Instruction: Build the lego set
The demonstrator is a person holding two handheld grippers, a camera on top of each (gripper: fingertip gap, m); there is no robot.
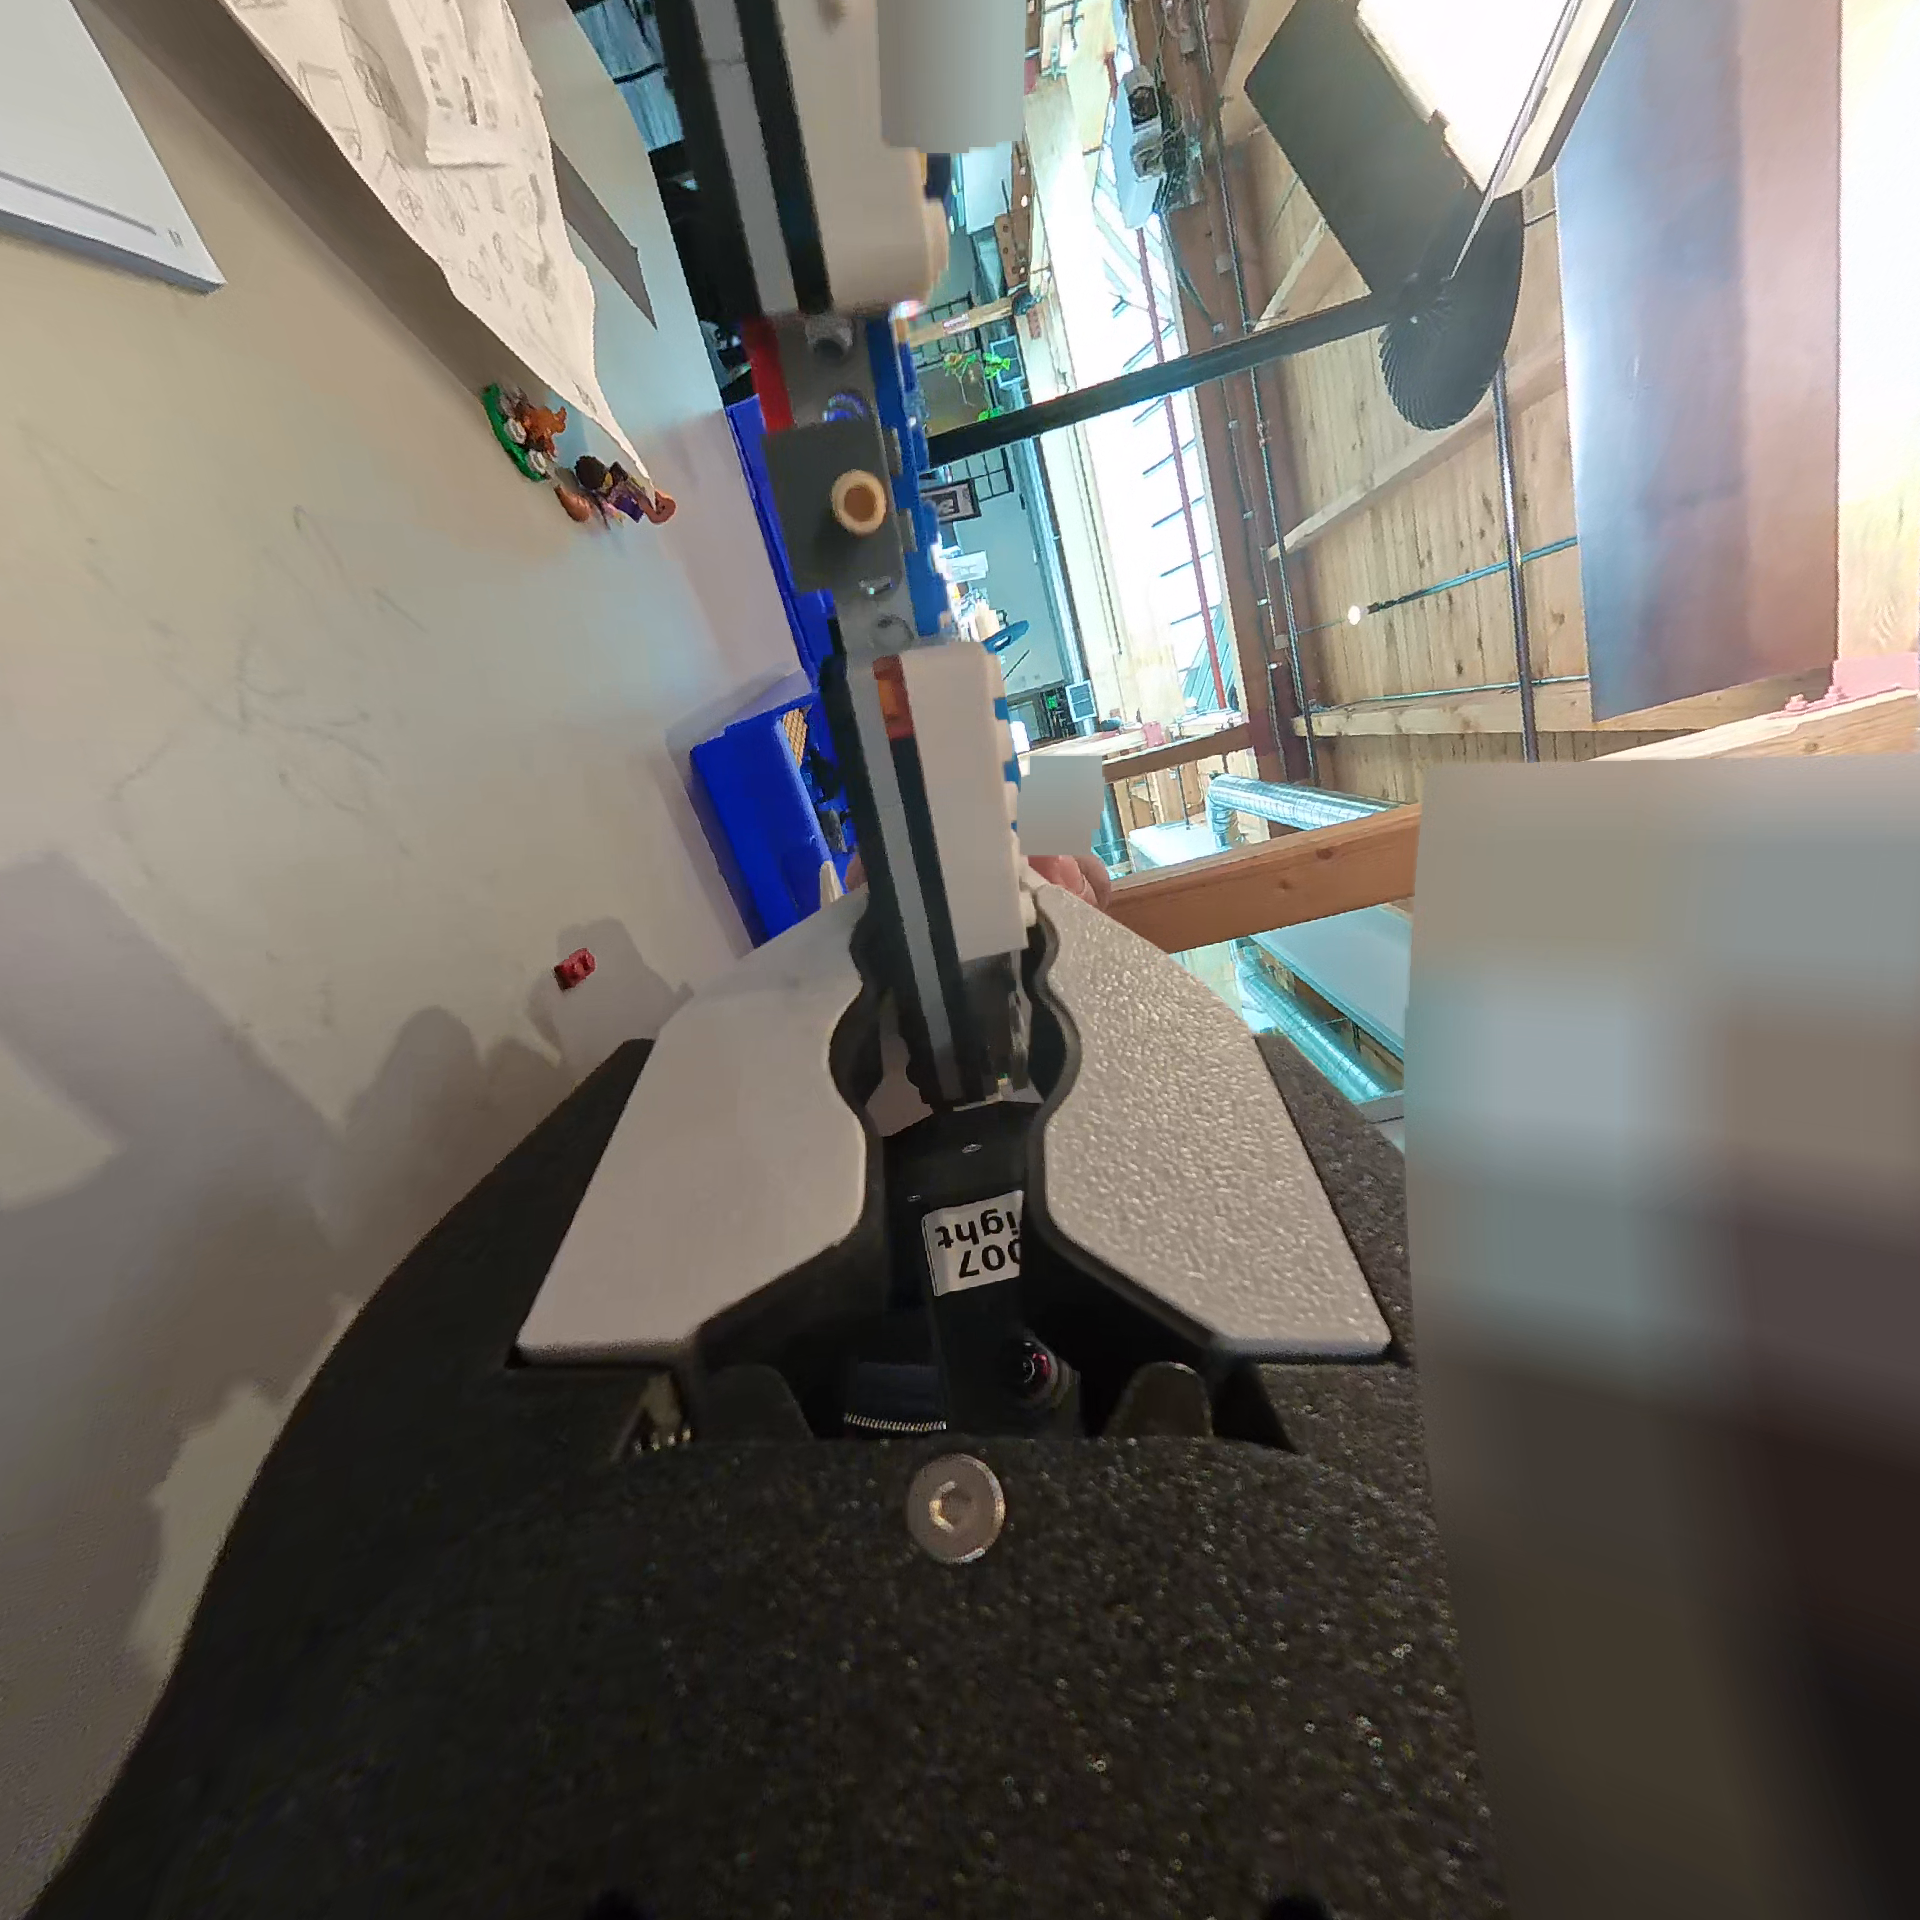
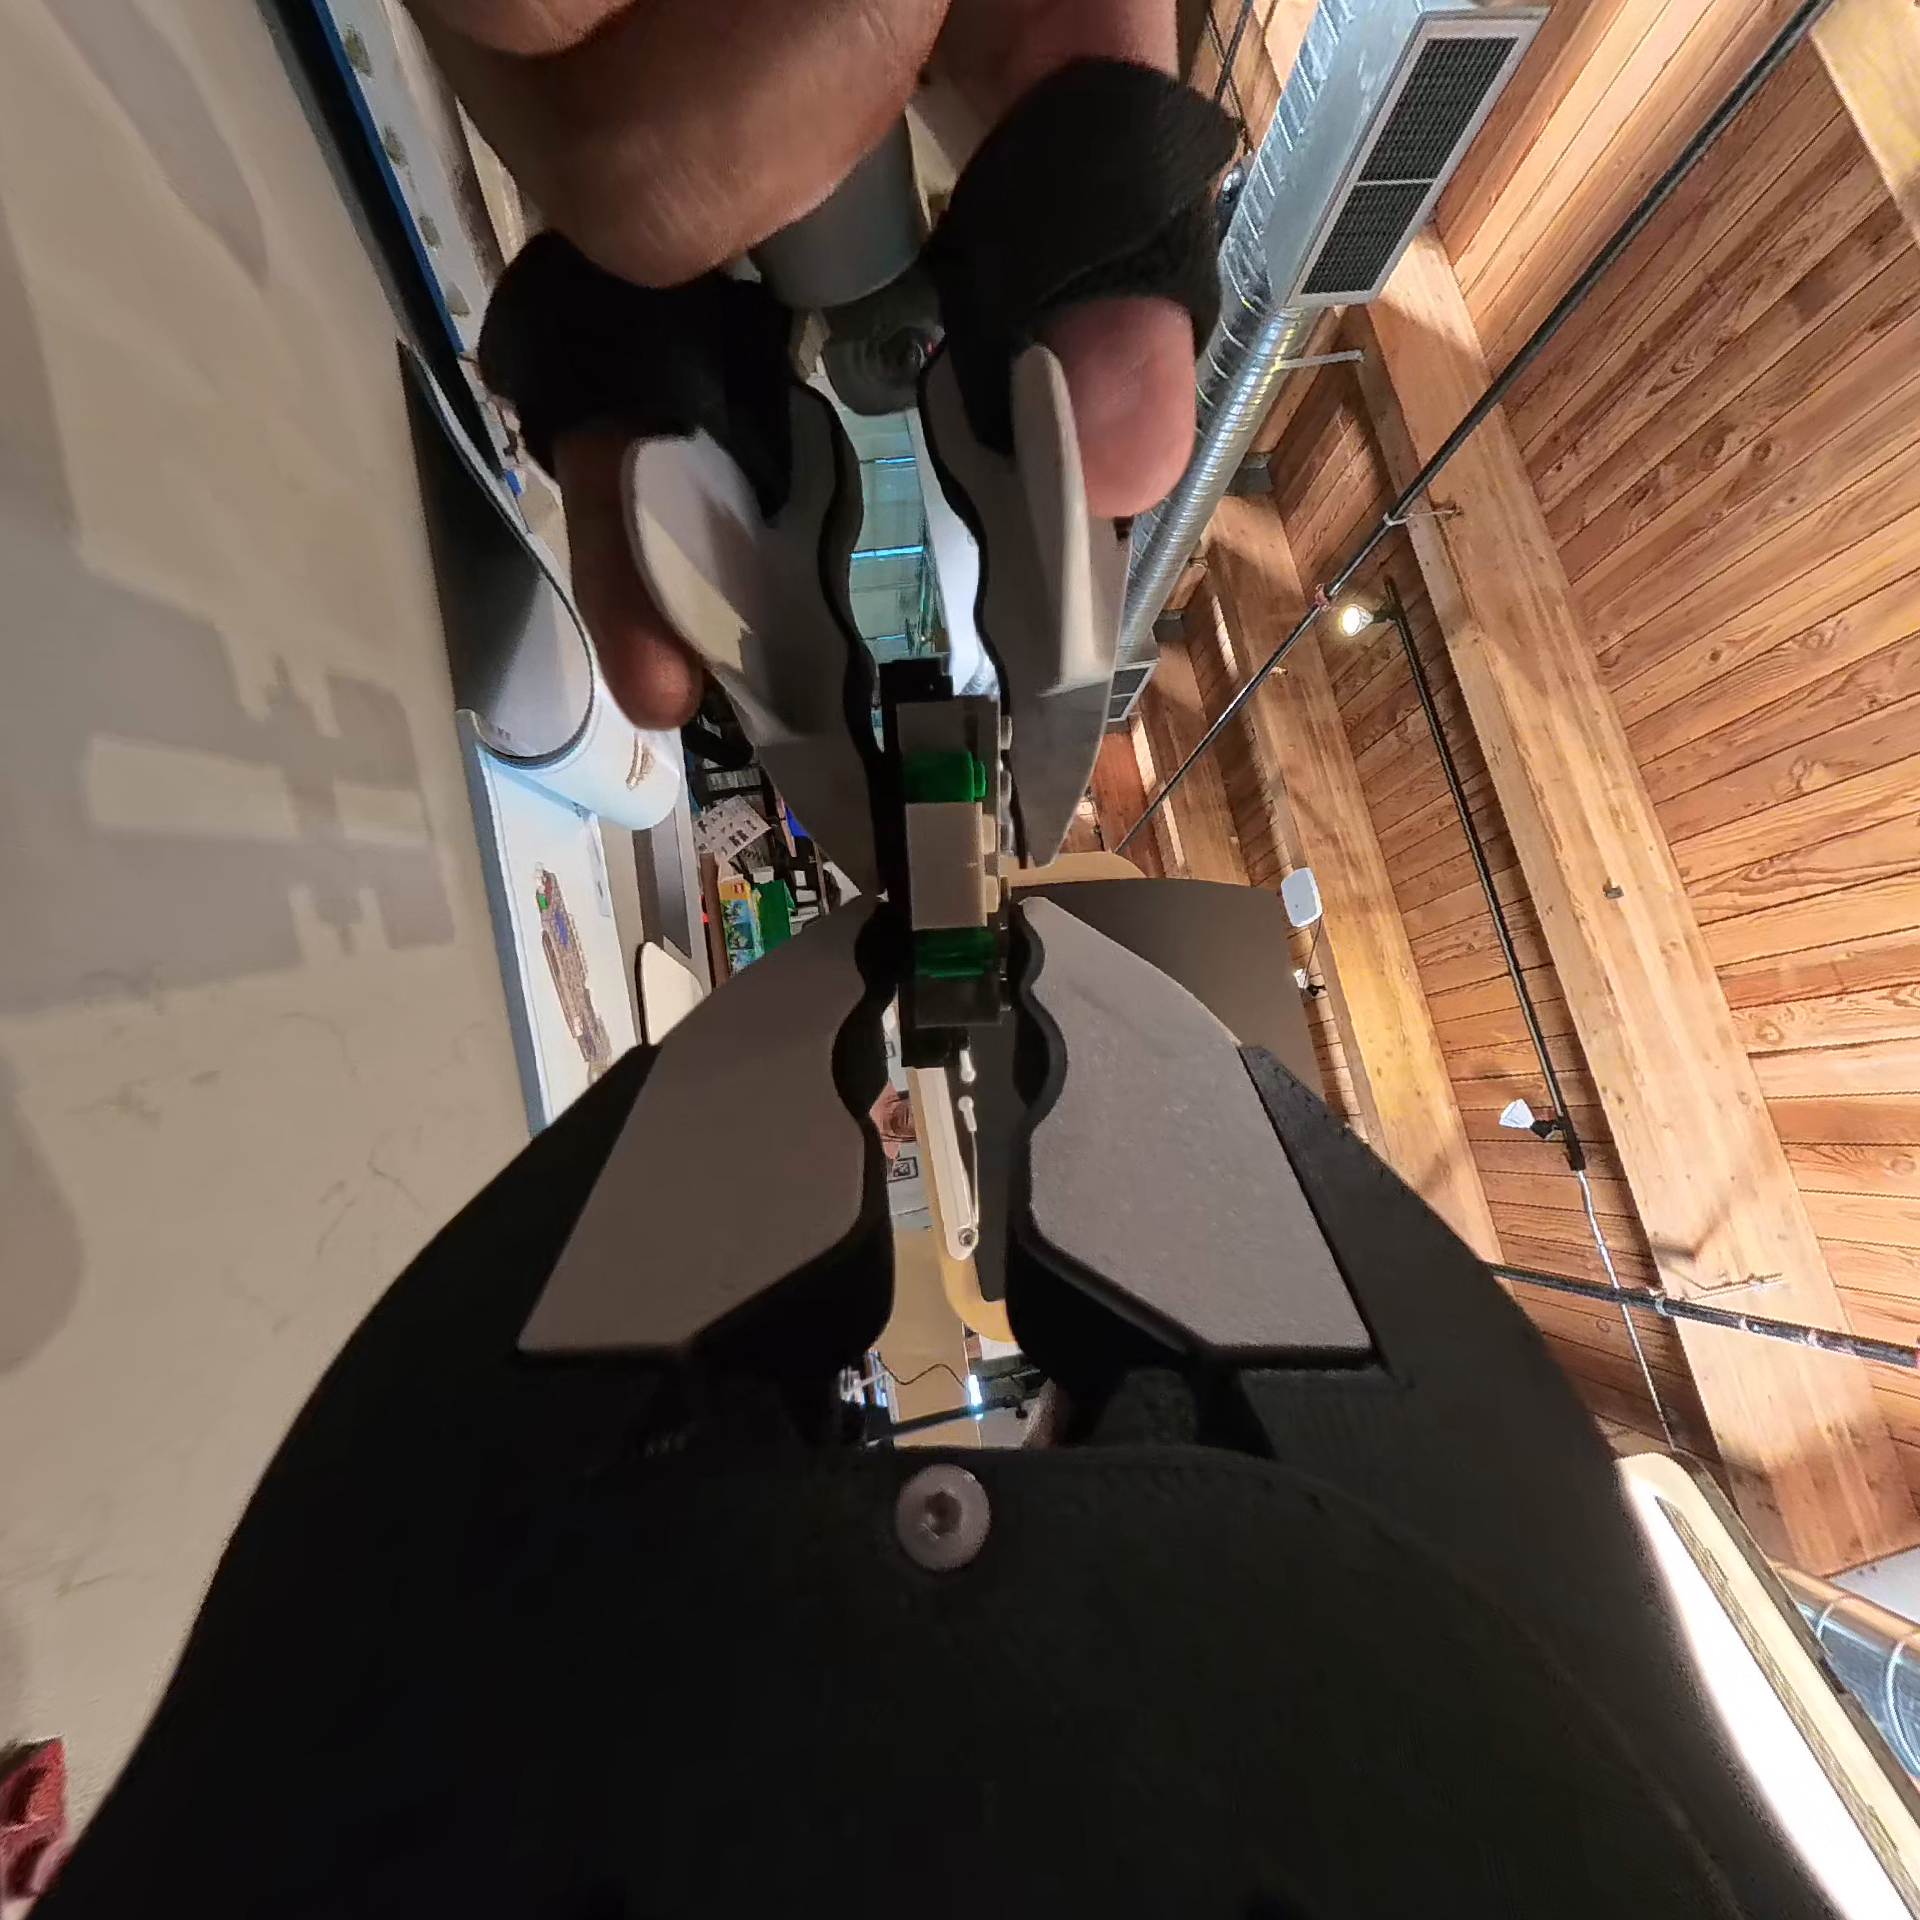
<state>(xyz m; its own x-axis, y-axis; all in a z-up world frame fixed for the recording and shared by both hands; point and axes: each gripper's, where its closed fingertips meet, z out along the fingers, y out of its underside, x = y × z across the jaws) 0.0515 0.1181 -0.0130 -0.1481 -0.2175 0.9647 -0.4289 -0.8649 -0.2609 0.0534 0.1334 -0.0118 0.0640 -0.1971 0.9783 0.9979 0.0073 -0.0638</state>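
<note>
**A:** What did the left wrist view show?

**B:** The left gripper (image 1: 951,920) was clamped on the near end of a long brick build (image 1: 956,790). Both pads pressed its sides. The build ran toward 12 o'clock in black, grey and white, with a tan hole in a dark block farther up.

**A:** And around it?

**B:** The view was rolled, so the table (image 1: 260,675) filled the 9 o'clock side. A red brick (image 1: 575,968) lay there alone, two figures (image 1: 613,494) lay toward 10 o'clock, and a blue bin (image 1: 758,821) sat just beside the build.

**A:** The right wrist view?

**B:** The right gripper (image 2: 940,925) was shut on the build (image 2: 943,862) at its near end, with its pads against the black and green bricks. The left gripper (image 2: 930,727) came in from 12 o'clock, held by a gloved hand (image 2: 727,156), and gripped the far end. The build hung between the two grippers, clear of the table (image 2: 208,935) at 9 o'clock.
</note>
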